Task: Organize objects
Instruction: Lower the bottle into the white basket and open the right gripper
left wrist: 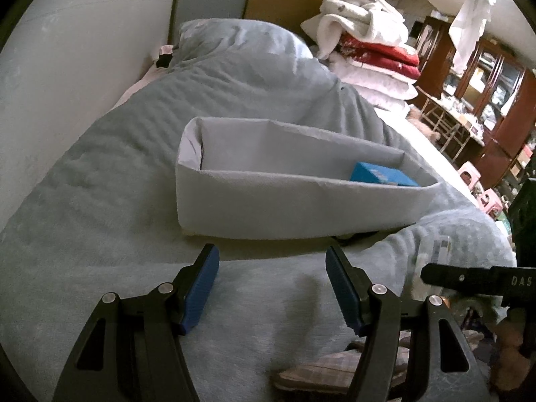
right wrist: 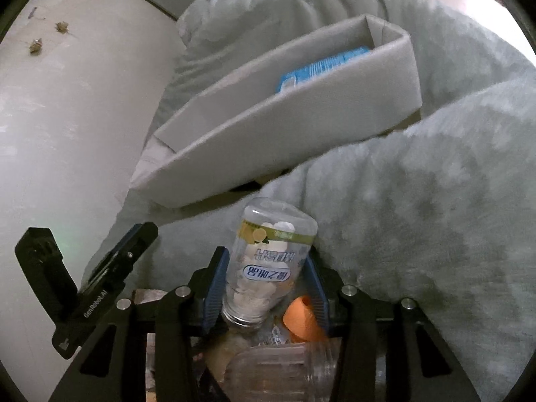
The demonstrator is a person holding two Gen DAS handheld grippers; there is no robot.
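Observation:
A grey fabric bin [left wrist: 301, 204] stands on the grey-green blanket [left wrist: 117, 184], with a blue box [left wrist: 382, 174] lying at its right end. My left gripper [left wrist: 271, 254] hovers open over the blanket just in front of the bin, nothing between its blue pads. My right gripper [right wrist: 266, 258] is shut on a clear bottle of white tablets [right wrist: 274, 234], which points base-first toward the bin [right wrist: 301, 110] and the blue box [right wrist: 321, 67]. Under it lie an empty clear jar [right wrist: 284, 365] and an orange piece [right wrist: 301, 318]. One left finger [right wrist: 134, 244] shows to the left.
A white wall [left wrist: 50, 83] runs along the bed's left side. Folded bedding [left wrist: 368, 50] is stacked at the far end. Dark wood cabinets [left wrist: 485, 100] and pink stools [left wrist: 472, 174] stand to the right. Slippers [left wrist: 335, 372] lie on the floor below the bed edge.

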